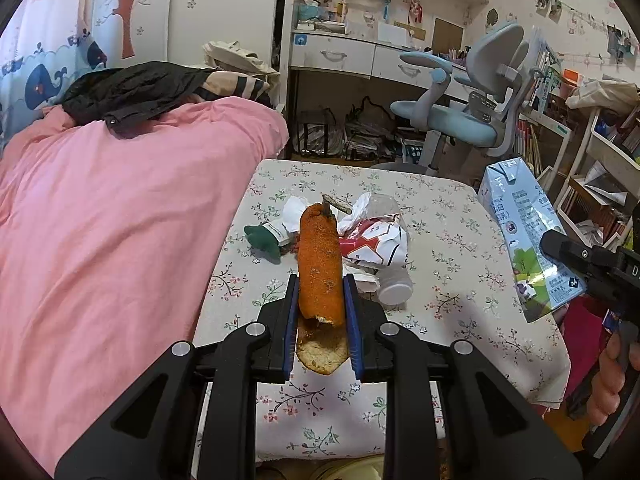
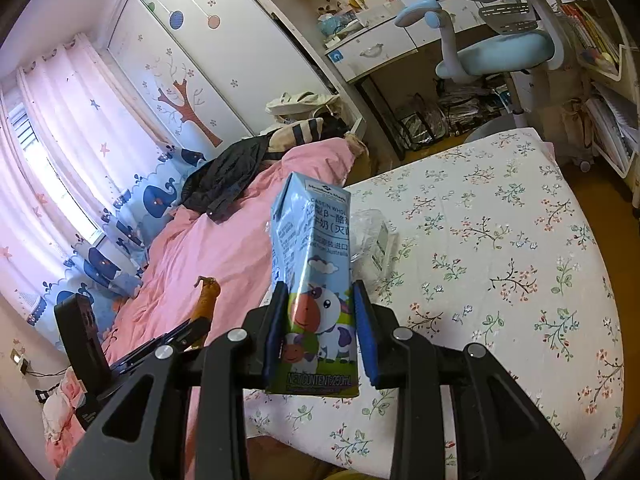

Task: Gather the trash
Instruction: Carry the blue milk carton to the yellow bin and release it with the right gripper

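Observation:
My left gripper [image 1: 320,286] is shut on a curled strip of orange peel [image 1: 320,264], held above the floral-cloth table [image 1: 452,240]. Beyond the peel lies a pile of trash: a crumpled red-and-white wrapper [image 1: 374,246], white paper [image 1: 294,210], a small green plush piece [image 1: 264,240] and a clear plastic bottle with a white cap [image 1: 394,294]. My right gripper [image 2: 320,296] is shut on a light-blue milk carton [image 2: 310,256] with a cartoon cow, upright above the table [image 2: 500,240]. The carton [image 1: 528,240] also shows at the right of the left wrist view. Clear plastic [image 2: 372,232] lies behind the carton.
A bed with a pink quilt [image 1: 120,220] borders the table's left side, dark clothing [image 1: 132,92] on it. A blue swivel chair [image 1: 460,120] and a desk [image 1: 340,56] stand beyond the table. Shelves with books [image 1: 592,160] fill the right. A hand [image 1: 612,376] holds the right gripper's handle.

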Tool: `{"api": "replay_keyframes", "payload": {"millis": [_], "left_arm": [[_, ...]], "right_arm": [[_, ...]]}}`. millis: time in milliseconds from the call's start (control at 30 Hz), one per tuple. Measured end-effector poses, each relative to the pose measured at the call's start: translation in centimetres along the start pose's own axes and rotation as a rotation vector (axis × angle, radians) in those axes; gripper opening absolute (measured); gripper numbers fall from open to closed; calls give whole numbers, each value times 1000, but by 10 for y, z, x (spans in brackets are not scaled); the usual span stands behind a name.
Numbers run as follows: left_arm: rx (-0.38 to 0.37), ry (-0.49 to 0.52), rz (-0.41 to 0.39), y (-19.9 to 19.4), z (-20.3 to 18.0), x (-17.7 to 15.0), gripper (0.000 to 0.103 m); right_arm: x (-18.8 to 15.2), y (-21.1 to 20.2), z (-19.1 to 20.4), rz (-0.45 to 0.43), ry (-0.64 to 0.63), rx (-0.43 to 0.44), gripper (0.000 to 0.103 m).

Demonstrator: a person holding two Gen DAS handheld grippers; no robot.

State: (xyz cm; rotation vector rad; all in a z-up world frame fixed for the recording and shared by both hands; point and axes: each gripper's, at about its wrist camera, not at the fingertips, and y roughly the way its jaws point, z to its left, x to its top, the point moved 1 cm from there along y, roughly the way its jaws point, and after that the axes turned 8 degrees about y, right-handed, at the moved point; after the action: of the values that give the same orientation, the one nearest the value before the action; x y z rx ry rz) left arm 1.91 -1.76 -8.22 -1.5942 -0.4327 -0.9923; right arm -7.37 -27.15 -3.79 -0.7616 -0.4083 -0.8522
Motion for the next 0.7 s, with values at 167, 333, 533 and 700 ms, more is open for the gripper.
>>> {"api": "replay_keyframes", "payload": {"millis": [167, 333, 533, 700], "left_arm": [[1, -2, -6, -6, -1, -4, 20], [-1, 0, -8, -12, -3, -7, 20], [-1, 0, -9, -15, -5, -9, 20], [-2, 1, -10, -19, -8, -12, 20]], "right_arm": [[-6, -6, 2, 2, 2, 16, 33], [-13, -14, 7, 1, -2, 31, 33], [-21, -21, 9, 2, -3, 43, 33], [-27, -26, 10, 7, -5, 50, 33]]}}
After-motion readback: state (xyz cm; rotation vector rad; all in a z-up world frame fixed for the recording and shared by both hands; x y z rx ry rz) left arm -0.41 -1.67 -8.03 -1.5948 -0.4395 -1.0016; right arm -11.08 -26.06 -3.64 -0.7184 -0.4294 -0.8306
